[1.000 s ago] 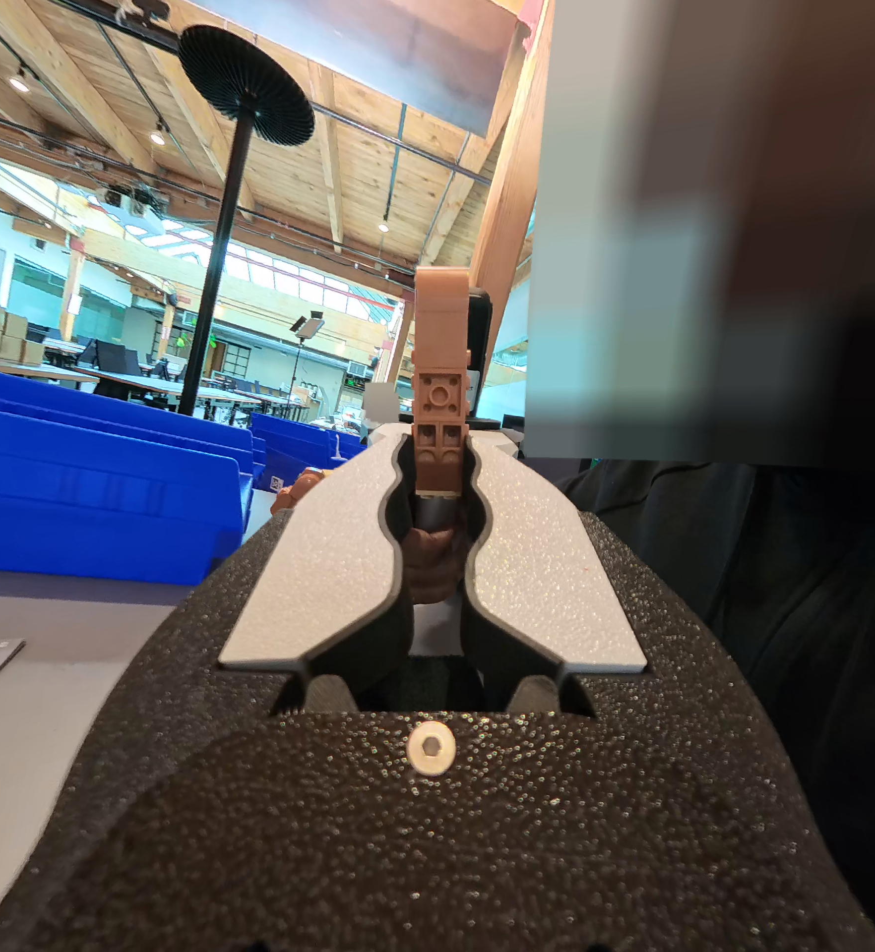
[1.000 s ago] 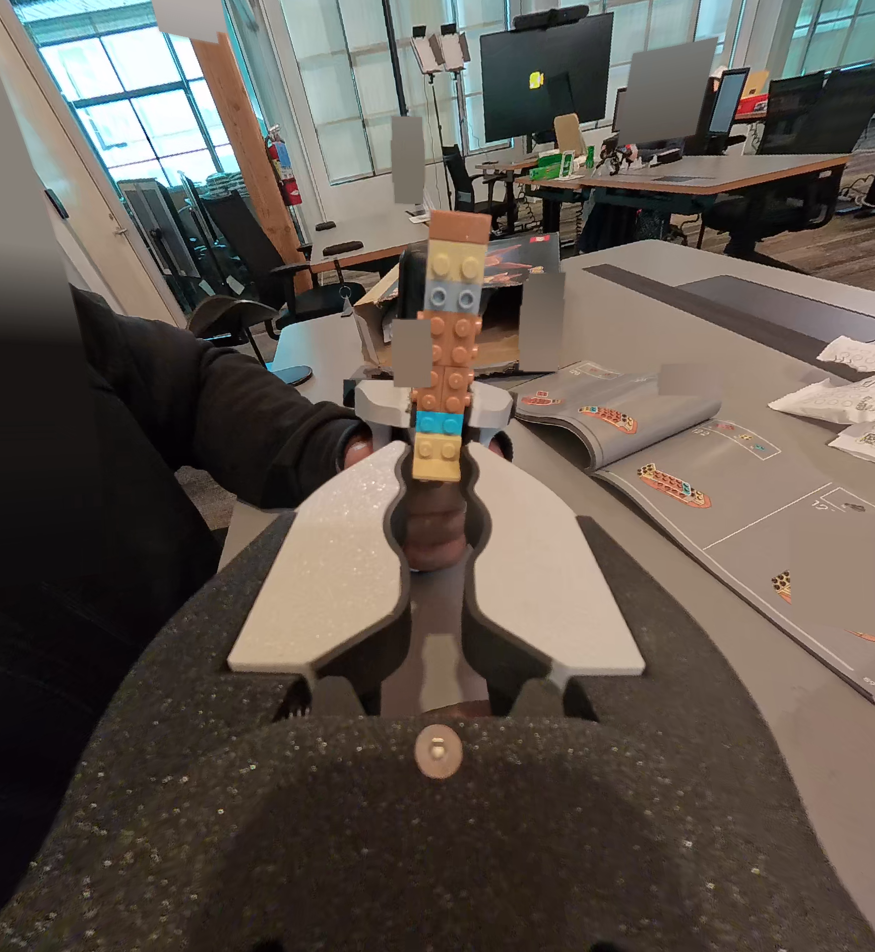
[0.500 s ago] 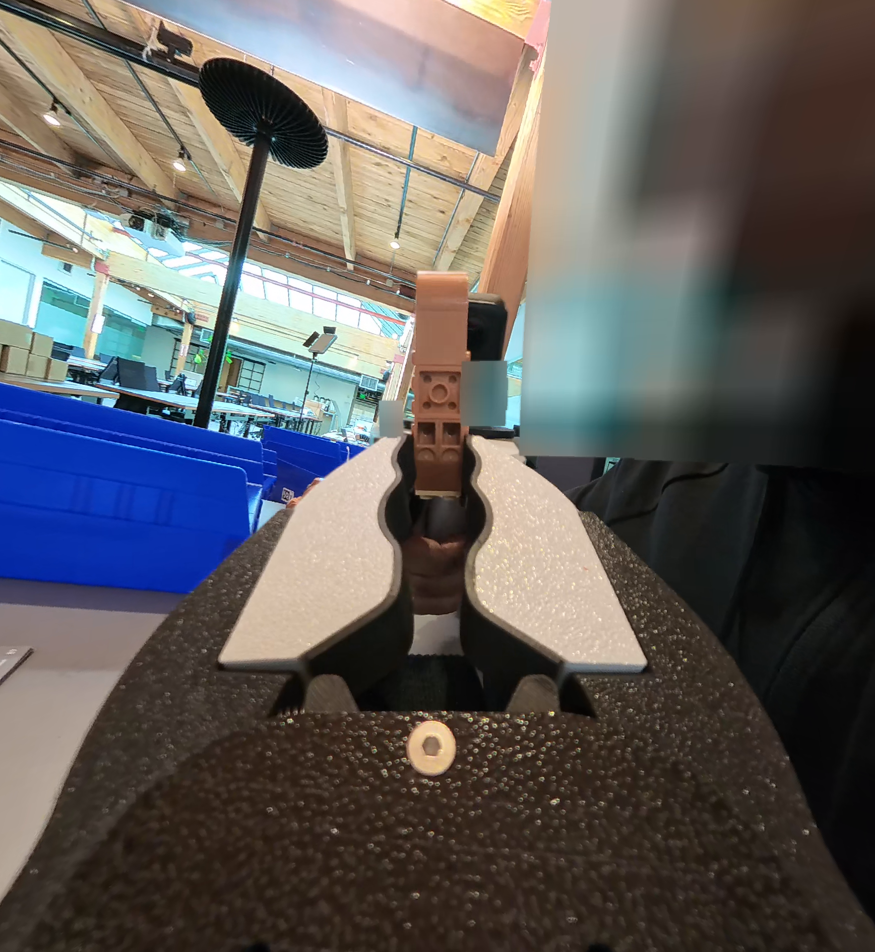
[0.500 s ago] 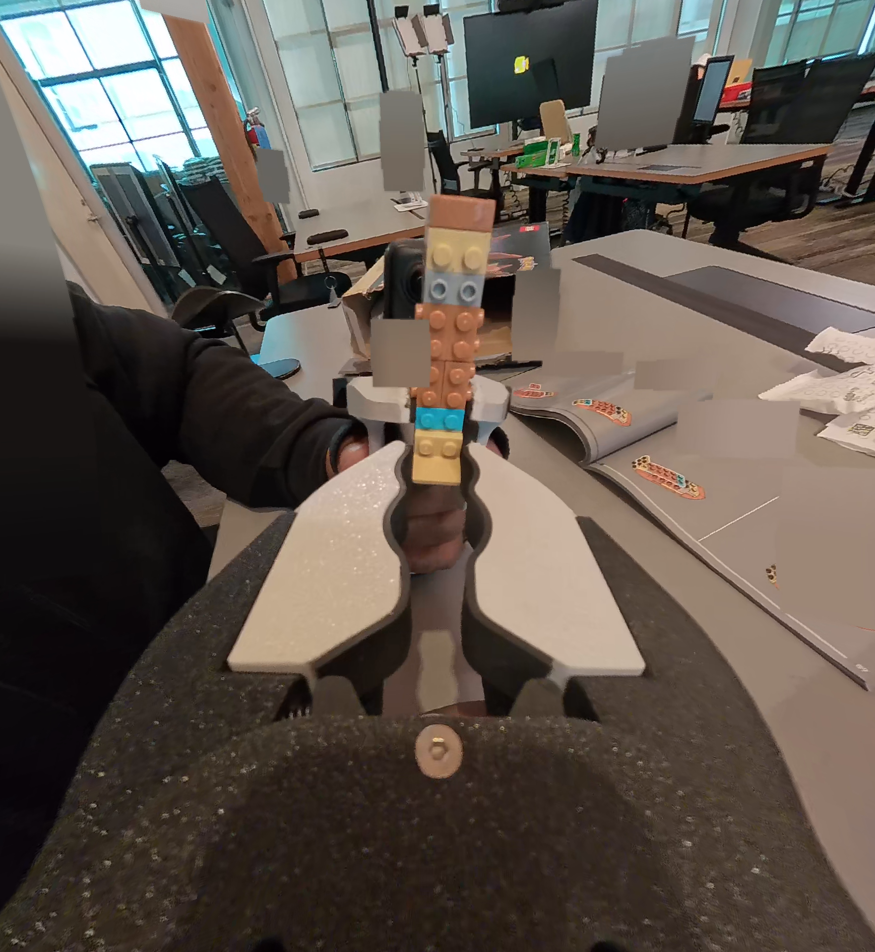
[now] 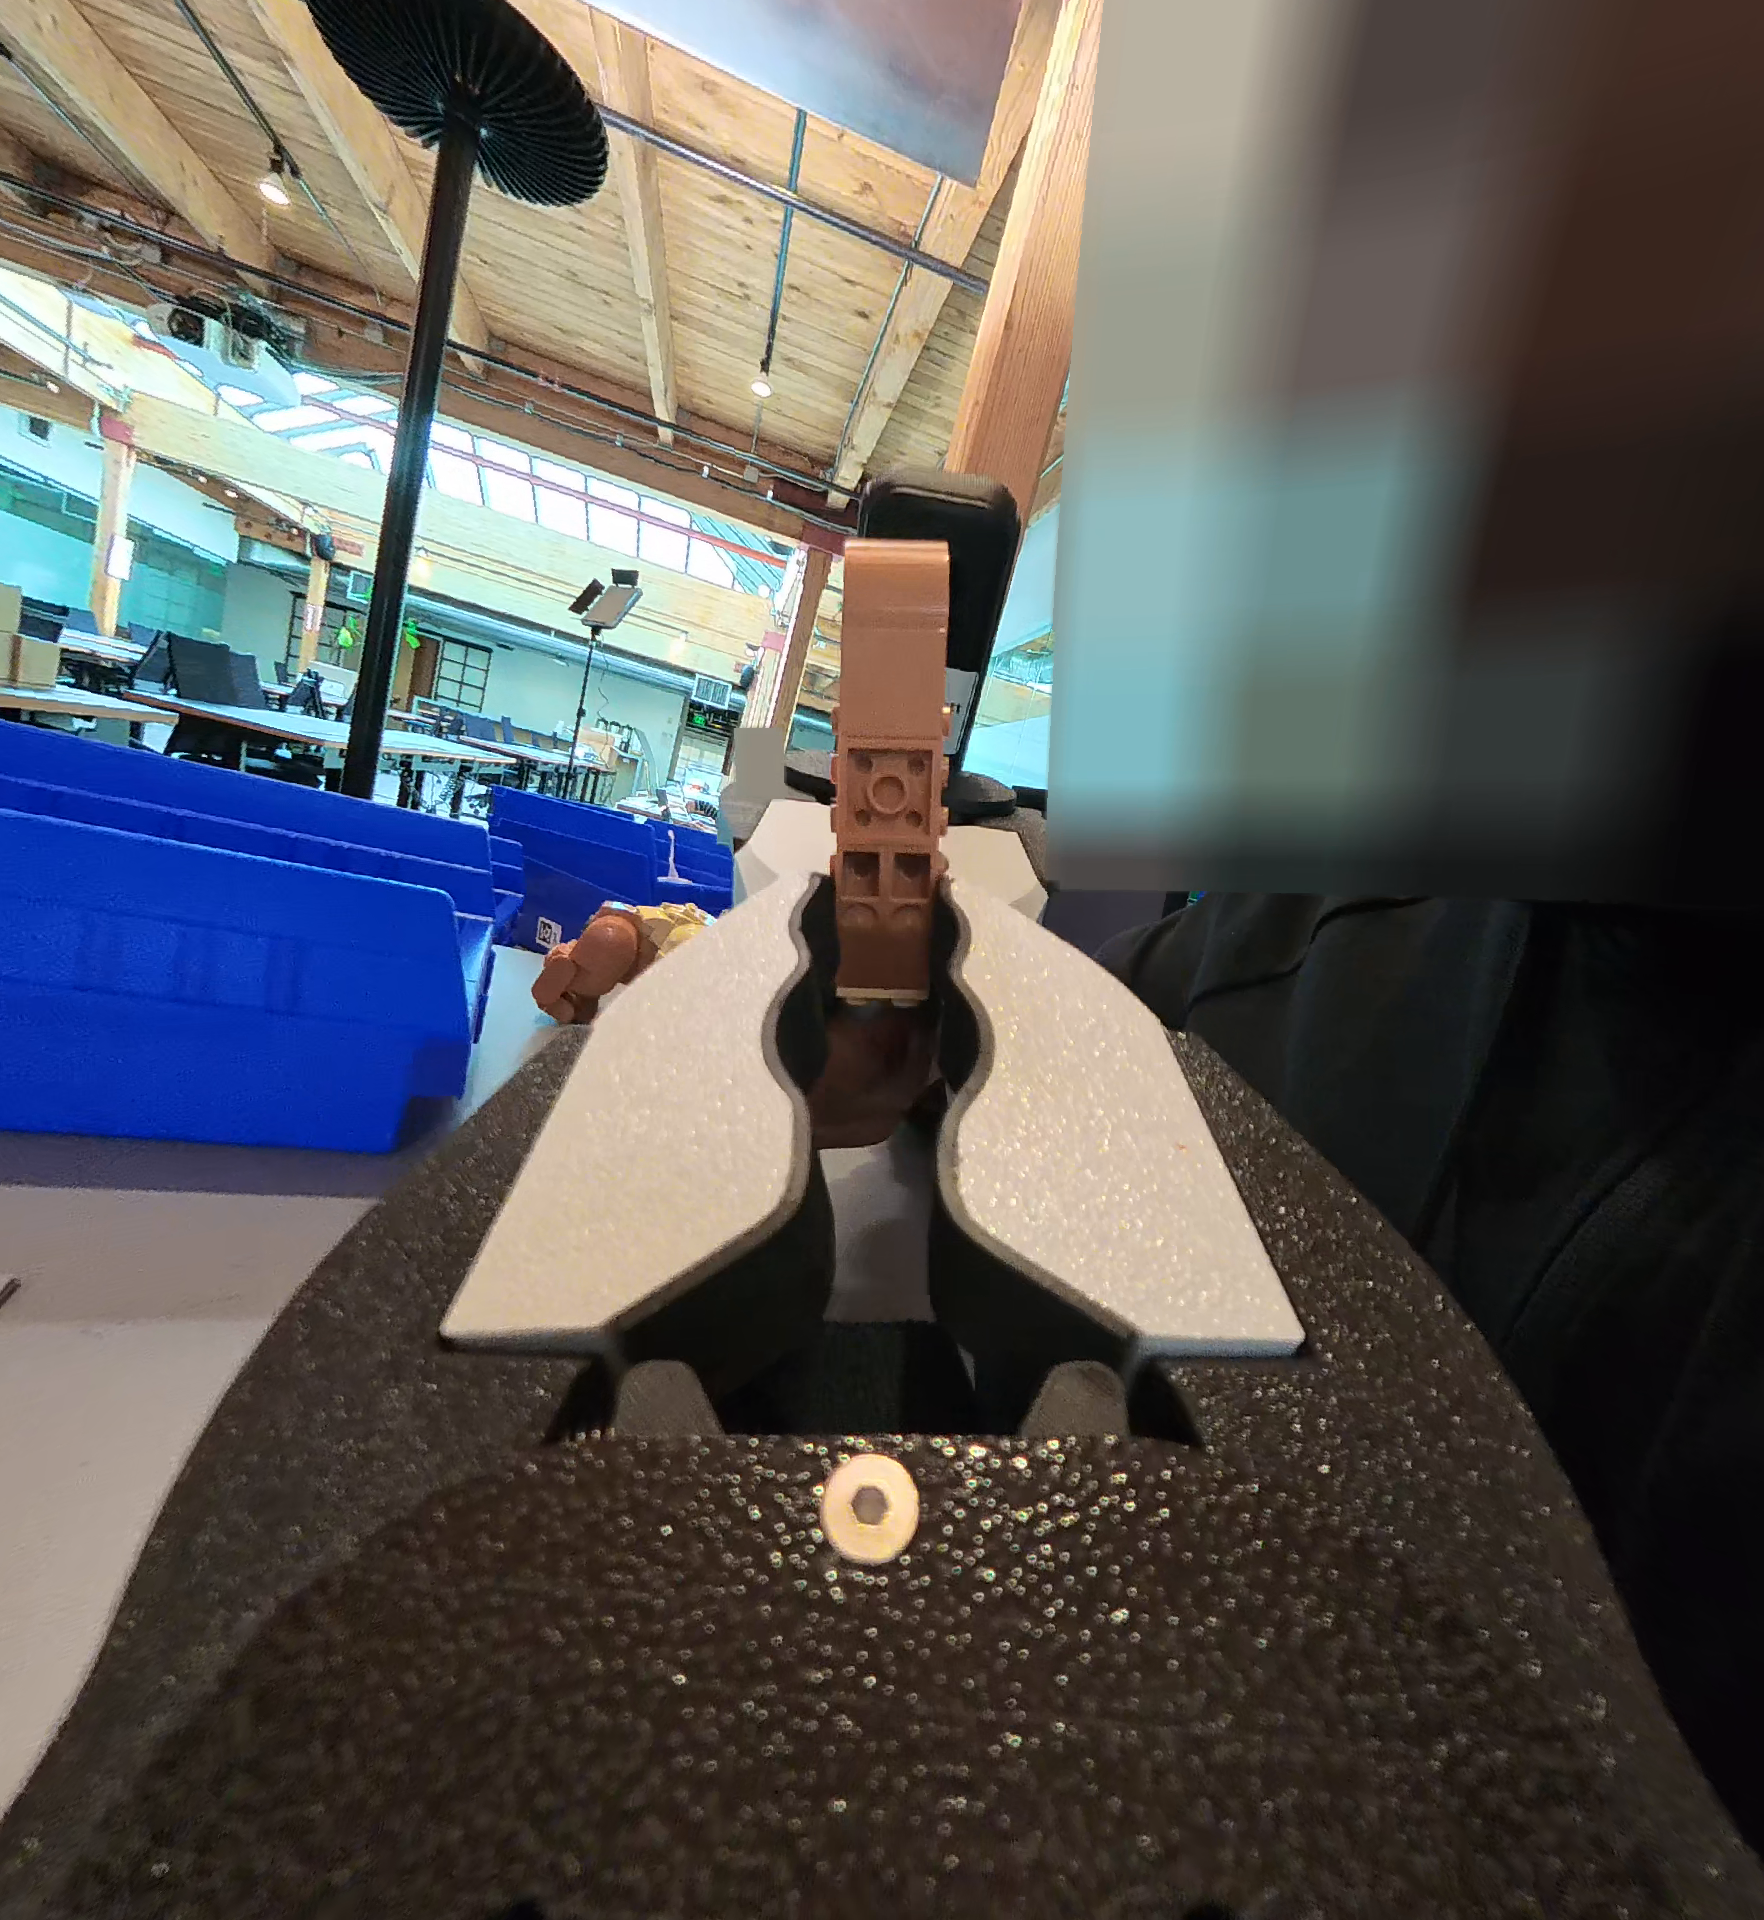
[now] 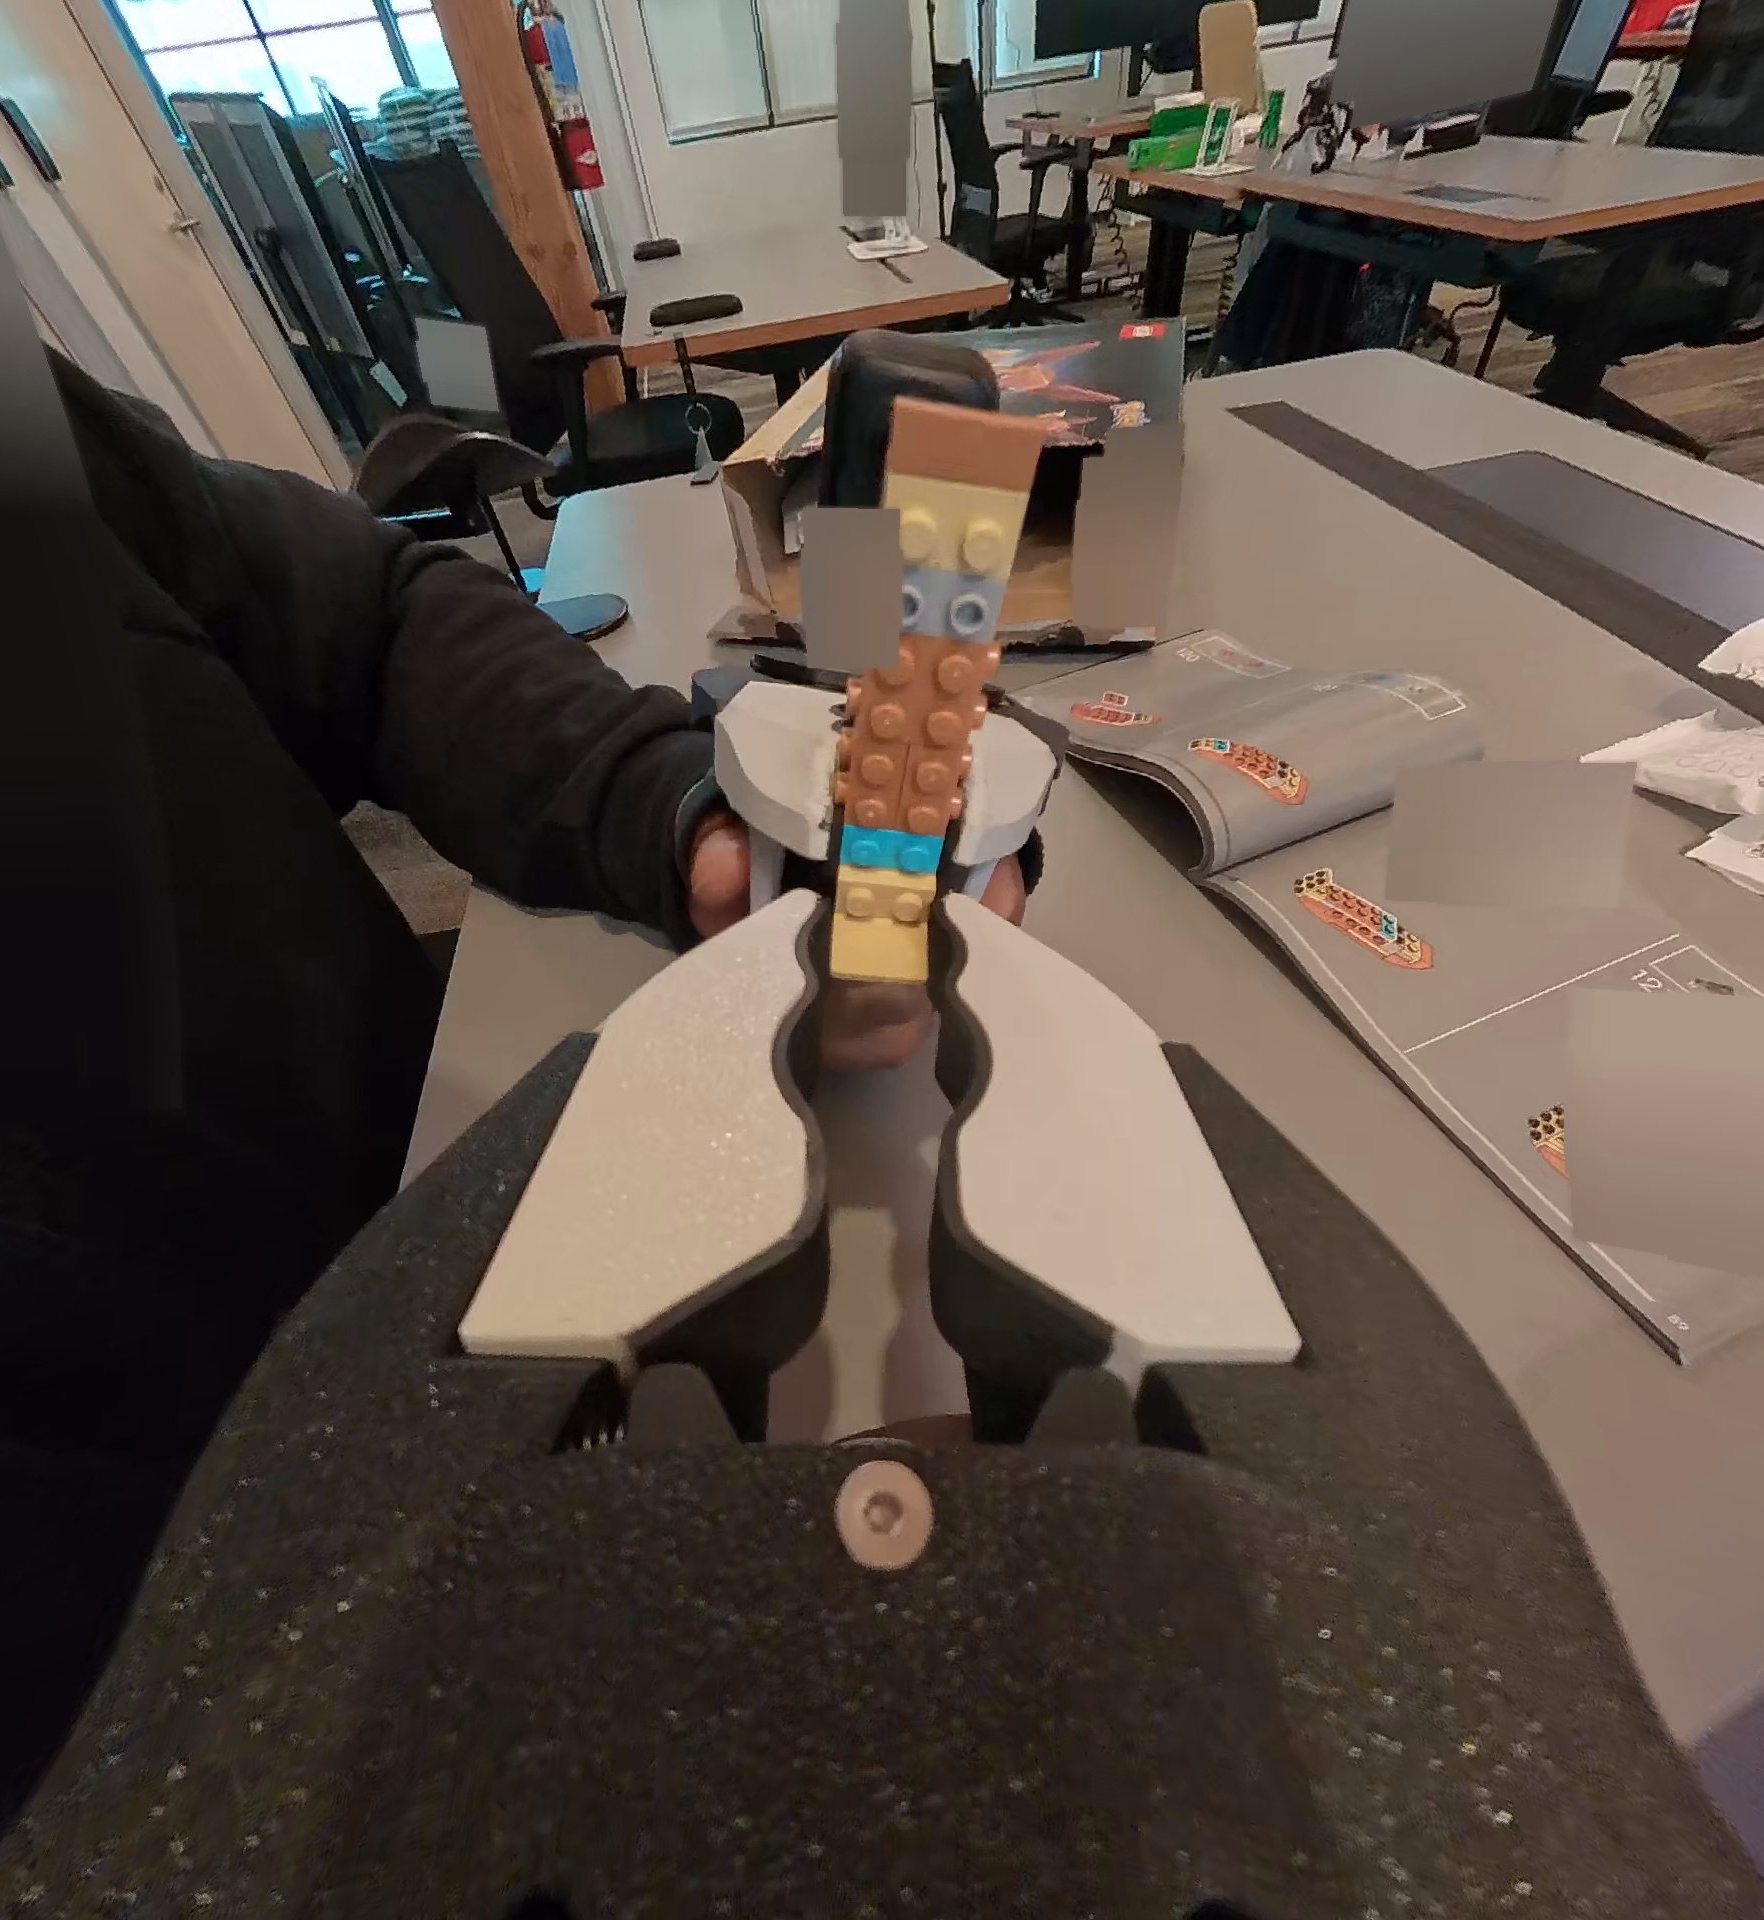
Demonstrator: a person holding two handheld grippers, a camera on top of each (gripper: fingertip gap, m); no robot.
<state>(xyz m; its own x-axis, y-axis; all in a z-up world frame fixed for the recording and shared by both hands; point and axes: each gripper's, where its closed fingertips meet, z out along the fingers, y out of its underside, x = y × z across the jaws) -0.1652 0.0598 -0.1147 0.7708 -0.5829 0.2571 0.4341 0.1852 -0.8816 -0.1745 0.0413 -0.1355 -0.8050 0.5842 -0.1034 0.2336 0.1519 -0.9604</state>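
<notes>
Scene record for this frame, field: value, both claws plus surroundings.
left claw: shut on one end of brick strip, underside facing its camera
right claw: shut on tan end of same brick strip, studs facing its camera
strip colours: tan, blue, brown, light blue, tan, brown
left side: blue bins, small brown brick build on grey table
right side: open instruction booklet, opened cardboard box, printed plastic bags
</notes>
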